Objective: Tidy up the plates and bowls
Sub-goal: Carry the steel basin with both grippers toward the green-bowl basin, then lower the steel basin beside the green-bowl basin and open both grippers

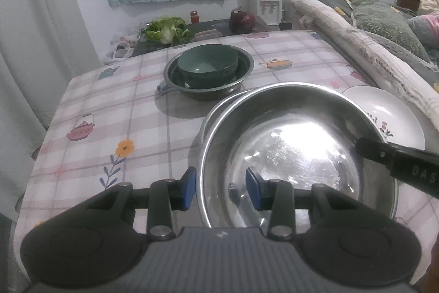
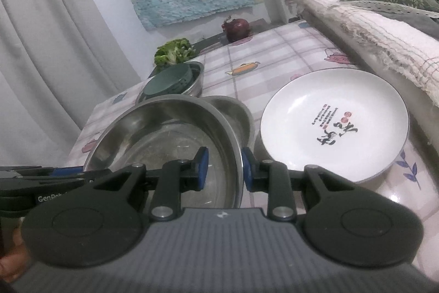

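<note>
A large steel bowl (image 1: 296, 144) sits tilted on a second steel bowl (image 2: 233, 111) near the table's front. My left gripper (image 1: 221, 187) straddles its left rim, jaws apart with a wide gap around the rim. My right gripper (image 2: 225, 168) straddles its right rim (image 2: 236, 144), jaws also apart and not pressing it. The right gripper's finger (image 1: 395, 158) shows over the bowl in the left wrist view. A green bowl (image 1: 207, 63) sits inside a steel basin (image 1: 241, 73) farther back. A white printed plate (image 2: 334, 122) lies to the right of the steel bowls.
The table has a checked cloth (image 1: 115, 111). Lettuce (image 1: 167, 30), a red onion (image 1: 241, 21) and a small jar (image 1: 194, 16) lie at the far edge. A rolled cream blanket (image 1: 356, 45) and bedding run along the right. A curtain (image 1: 33, 32) hangs at the left.
</note>
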Demonstrator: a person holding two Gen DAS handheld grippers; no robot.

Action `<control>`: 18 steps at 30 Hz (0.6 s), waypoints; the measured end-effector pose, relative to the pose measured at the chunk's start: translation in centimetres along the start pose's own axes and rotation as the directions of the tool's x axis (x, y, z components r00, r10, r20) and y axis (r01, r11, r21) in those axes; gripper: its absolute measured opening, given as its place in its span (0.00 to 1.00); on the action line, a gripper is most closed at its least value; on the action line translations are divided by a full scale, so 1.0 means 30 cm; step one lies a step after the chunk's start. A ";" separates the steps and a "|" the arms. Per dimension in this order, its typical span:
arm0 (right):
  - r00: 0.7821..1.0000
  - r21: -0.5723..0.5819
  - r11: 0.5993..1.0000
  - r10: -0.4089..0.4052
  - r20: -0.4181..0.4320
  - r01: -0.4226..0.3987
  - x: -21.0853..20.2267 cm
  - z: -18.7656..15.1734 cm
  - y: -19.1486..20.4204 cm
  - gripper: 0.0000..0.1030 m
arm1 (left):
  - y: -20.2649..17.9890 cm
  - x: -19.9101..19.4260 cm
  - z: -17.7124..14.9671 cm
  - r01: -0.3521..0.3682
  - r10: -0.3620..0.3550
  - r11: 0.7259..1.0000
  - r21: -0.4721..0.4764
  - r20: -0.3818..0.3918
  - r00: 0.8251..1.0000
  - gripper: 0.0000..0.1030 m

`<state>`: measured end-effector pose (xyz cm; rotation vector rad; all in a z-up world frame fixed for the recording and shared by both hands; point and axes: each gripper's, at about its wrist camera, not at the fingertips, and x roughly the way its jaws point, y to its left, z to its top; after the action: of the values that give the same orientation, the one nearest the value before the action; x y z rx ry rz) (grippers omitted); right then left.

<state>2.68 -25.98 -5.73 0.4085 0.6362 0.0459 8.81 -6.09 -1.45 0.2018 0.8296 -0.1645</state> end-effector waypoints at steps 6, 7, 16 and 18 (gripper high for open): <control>1.000 0.001 1.000 -0.011 -0.015 0.011 0.043 0.025 -0.010 0.26 | 0.000 0.045 0.027 0.010 -0.010 1.000 -0.004 -0.013 1.000 0.39; 1.000 0.001 1.000 -0.013 -0.018 0.013 0.050 0.028 -0.011 0.27 | 0.000 0.053 0.030 0.011 -0.011 1.000 -0.004 -0.016 1.000 0.39; 0.998 0.007 1.000 -0.023 -0.052 0.024 0.115 0.047 -0.023 0.29 | 0.005 0.112 0.045 0.022 -0.022 1.000 -0.007 -0.044 0.999 0.39; 0.998 0.006 1.000 -0.024 -0.055 0.025 0.125 0.051 -0.025 0.29 | 0.008 0.124 0.047 0.025 -0.025 1.000 -0.008 -0.050 0.998 0.39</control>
<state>6.53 -26.59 -7.03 0.4071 0.6955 0.0316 12.35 -6.46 -3.25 0.1897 0.8830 -0.1805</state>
